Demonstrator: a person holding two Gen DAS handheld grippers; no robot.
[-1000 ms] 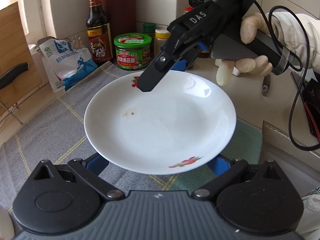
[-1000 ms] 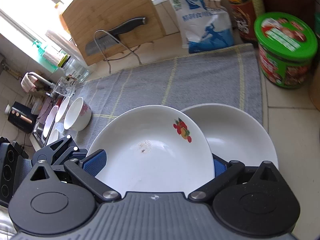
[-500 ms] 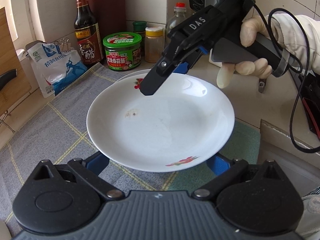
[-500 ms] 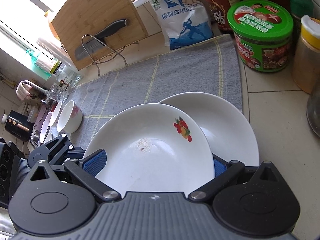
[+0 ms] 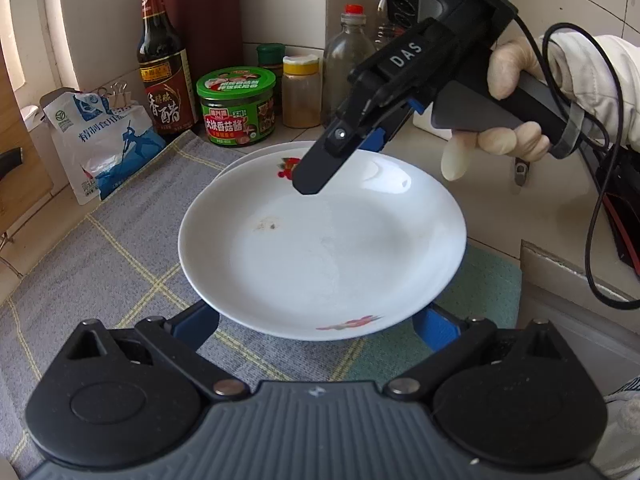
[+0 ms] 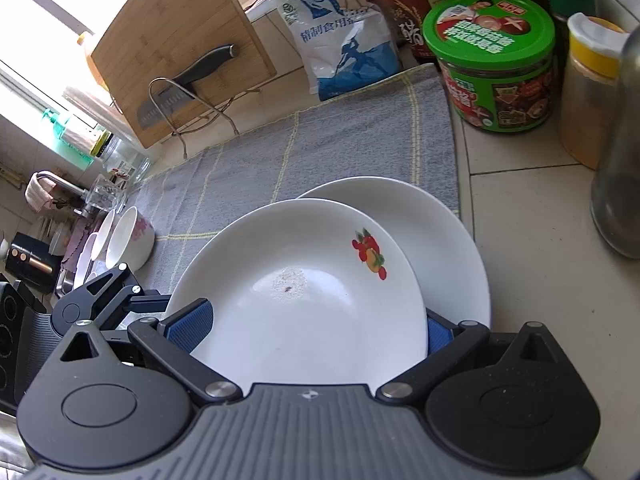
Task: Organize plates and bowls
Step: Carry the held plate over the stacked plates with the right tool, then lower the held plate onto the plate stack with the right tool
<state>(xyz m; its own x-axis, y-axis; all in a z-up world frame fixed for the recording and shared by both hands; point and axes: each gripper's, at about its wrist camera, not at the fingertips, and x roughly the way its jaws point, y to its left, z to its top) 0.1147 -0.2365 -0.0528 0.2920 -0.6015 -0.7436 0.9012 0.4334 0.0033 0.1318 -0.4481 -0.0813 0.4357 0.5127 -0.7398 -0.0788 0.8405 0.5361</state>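
Left wrist view: a white plate [image 5: 320,248] with red flower prints is seen held level above the grey cloth [image 5: 100,248] on the table [image 5: 492,184]. Its near rim lies between the blue pads of the left hand-held gripper [image 5: 316,322], whose fingers stand wide apart; whether they bear on the rim cannot be told. The right hand-held gripper [image 5: 320,172], carried by a gloved hand [image 5: 508,108], is closed over the far rim, one finger lying on top. The edge of a second plate [image 5: 248,158] shows just beyond and below. Jars and bottles stand at the far side, well apart.

Right wrist view: the plate [image 6: 304,292] fills the gap between the blue pads, which are spread wide and pressed to its rim at both sides. The second plate [image 6: 440,240] rests on the cloth's right edge, partly under the held one. Bowls [image 6: 128,236] are seen far left, near the sink.

The plate is judged stiff, glazed and slippery, fairly heavy and breakable. It is best gripped at the rim on opposite sides, kept level, and lowered gently onto the second plate.
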